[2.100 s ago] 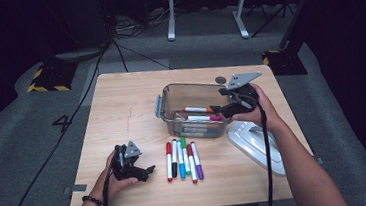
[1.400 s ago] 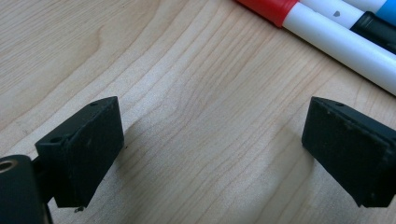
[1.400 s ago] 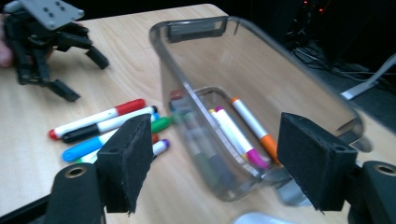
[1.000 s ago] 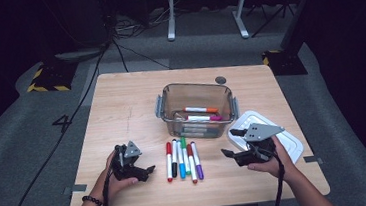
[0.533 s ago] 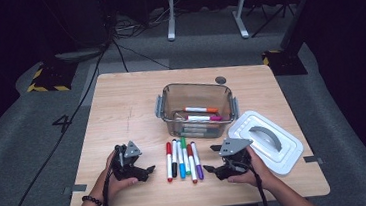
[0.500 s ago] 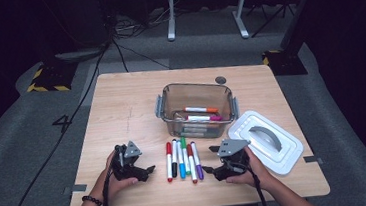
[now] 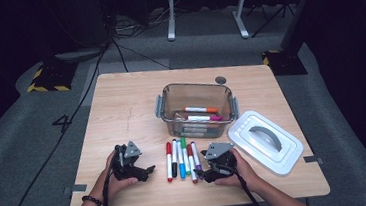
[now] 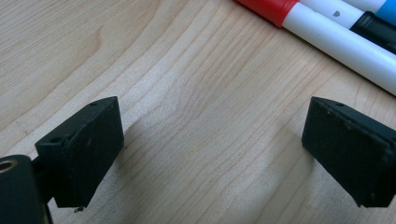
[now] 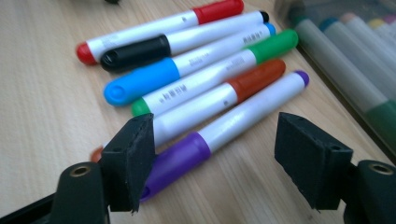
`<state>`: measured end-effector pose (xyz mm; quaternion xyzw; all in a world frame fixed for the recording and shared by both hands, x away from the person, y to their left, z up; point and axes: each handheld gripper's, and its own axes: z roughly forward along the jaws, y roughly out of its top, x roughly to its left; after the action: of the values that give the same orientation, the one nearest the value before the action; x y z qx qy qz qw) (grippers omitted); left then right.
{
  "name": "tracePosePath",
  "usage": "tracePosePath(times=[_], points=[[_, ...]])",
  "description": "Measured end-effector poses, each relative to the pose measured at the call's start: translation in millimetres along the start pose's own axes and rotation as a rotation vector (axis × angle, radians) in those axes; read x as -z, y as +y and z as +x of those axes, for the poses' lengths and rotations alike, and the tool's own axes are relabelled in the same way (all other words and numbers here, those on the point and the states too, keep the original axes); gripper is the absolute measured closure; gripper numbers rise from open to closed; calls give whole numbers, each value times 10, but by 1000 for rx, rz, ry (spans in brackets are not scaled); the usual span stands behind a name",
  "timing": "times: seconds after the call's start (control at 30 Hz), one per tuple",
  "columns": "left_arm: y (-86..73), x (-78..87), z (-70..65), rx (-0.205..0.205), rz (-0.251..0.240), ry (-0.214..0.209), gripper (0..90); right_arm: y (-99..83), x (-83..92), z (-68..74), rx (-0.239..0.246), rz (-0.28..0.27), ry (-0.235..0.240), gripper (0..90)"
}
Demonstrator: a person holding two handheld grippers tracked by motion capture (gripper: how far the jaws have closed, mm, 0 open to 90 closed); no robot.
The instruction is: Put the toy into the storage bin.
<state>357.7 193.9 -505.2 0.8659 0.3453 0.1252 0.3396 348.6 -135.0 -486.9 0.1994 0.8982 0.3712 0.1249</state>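
My left gripper [image 7: 144, 170] rests spread on bare table [image 7: 121, 113], open wood around it. Just right lies the marker row [image 7: 181, 158]. My right gripper [image 7: 202, 174] stands spread astride the purple marker [image 9: 224, 135], beside the container [image 7: 196, 109] wall.

In your left gripper view, the red-capped marker [image 8: 322, 28] runs off the upper right edge. In your right gripper view, the box [image 9: 345, 60] at upper right is blurred and cropped, and the left jaw covers the purple marker [image 9: 224, 135] cap's end.
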Motion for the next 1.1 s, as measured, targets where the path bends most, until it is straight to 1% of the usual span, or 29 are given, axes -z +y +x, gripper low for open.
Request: tracePosePath(times=[0.07, 0.17, 0.23, 0.3, 0.37, 0.43, 0.47, 0.53, 0.57, 0.63, 0.67, 0.77, 0.83, 0.97, 1.1], points=[[0, 0, 0, 0, 0, 0, 59, -30, 4, -35, -23, 4, 3, 304], [0, 0, 0, 0, 0, 0, 60, -79, 46, -114, -70, 2, -15, 320], [0, 0, 0, -1, 0, 0, 59, -110, 76, -160, -90, 8, -43, 350], [0, 0, 0, -1, 0, 0, 59, -144, 103, -200, -100, 9, -54, 367], [0, 0, -1, 0, -1, 1, 60, -190, 134, -247, -117, 16, -59, 411], [0, 0, -1, 0, -1, 1, 60, -223, 162, -274, -122, 23, -71, 429], [0, 0, -1, 0, 0, 1, 60, -249, 181, -293, -116, 28, -75, 448], [0, 0, -1, -1, -1, 1, 60, -298, 211, -322, -133, 34, -77, 476], [-1, 1, -2, 0, 0, 1, 60, -321, 226, -329, -138, 38, -74, 498], [-1, 1, -3, 1, 0, 2, 60, -365, 256, -330, -126, 50, -76, 527], [-1, 1, -3, 0, 0, 1, 60, -381, 271, -335, -127, 47, -75, 552], [-1, 1, -3, 1, 0, 2, 60, -426, 319, -352, -141, 47, -65, 603], [-1, 1, -3, 1, 0, 2, 60, -432, 327, -362, -148, 49, -58, 634], [-1, 1, -3, 2, 0, 2, 60, -403, 306, -362, -155, 53, -70, 724], [-1, 0, -2, 1, -1, 2, 60, -393, 289, -404, -169, 50, -78, 739]])
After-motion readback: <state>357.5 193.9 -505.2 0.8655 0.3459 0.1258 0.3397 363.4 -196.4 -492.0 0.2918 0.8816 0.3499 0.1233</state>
